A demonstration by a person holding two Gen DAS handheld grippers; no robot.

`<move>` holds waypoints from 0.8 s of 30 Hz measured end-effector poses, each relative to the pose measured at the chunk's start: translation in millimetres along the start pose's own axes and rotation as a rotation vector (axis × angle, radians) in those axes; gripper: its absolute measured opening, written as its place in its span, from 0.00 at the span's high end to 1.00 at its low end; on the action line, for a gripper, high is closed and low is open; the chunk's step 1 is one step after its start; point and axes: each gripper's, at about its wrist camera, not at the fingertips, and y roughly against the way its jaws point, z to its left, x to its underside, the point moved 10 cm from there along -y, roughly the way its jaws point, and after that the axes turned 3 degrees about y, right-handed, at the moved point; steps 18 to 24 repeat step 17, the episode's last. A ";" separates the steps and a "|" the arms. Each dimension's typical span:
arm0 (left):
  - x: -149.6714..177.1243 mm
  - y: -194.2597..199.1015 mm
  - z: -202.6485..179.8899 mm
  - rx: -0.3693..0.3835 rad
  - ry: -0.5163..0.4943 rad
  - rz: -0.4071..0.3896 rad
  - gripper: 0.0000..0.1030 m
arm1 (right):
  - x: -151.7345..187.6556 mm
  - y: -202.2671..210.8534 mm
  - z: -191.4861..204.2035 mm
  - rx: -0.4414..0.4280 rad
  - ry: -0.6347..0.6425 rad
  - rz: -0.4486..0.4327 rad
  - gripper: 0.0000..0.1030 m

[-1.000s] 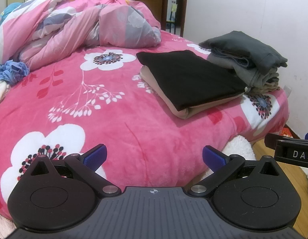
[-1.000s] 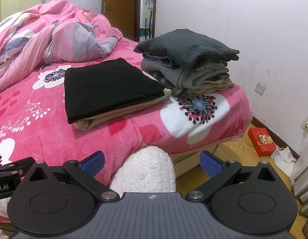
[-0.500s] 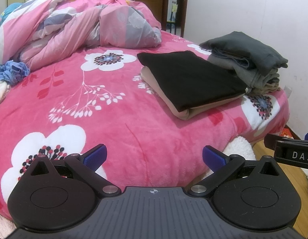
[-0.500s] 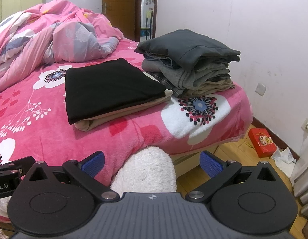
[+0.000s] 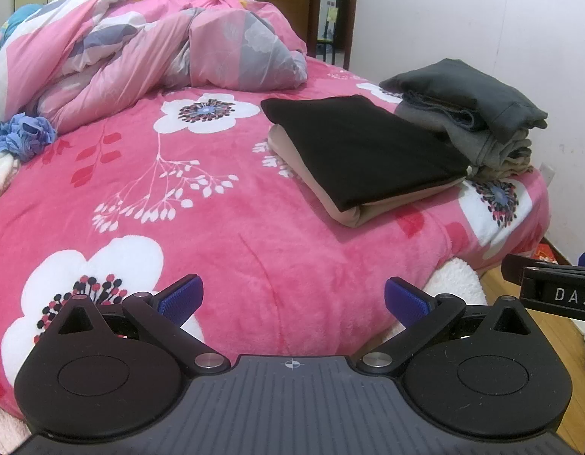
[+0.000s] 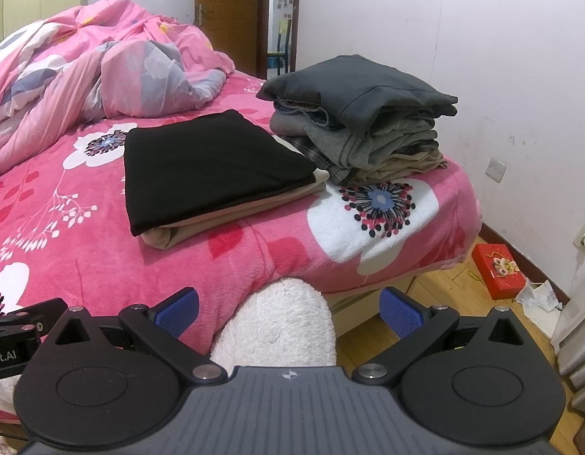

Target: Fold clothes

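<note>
On the bed's far right, a folded black garment and grey clothes stack lie finished. Both left gripper and right gripper hover with jaws spread wide, empty; only crumpled blue fabric at far left seems left.

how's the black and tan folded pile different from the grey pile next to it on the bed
The black and tan pile is low and flat, only two layers showing; the grey pile stands much taller, with many layers.
The black and tan pile has smooth, straight edges; the grey pile is lumpier, its folds uneven.
The black and tan pile lies further in on the bed; the grey pile sits nearer the wall-side corner.
Both are folded and rest on the pink floral blanket.
</note>
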 end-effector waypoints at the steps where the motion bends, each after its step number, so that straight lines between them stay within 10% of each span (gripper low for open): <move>1: 0.1 0.2 0.2 0.000 0.000 0.000 0.00 | 0.0 0.0 0.1 0.000 0.000 0.000 0.00; 24: 1.4 1.0 1.5 0.001 0.002 -0.002 0.00 | -0.6 0.5 0.5 -0.002 0.000 -0.001 0.00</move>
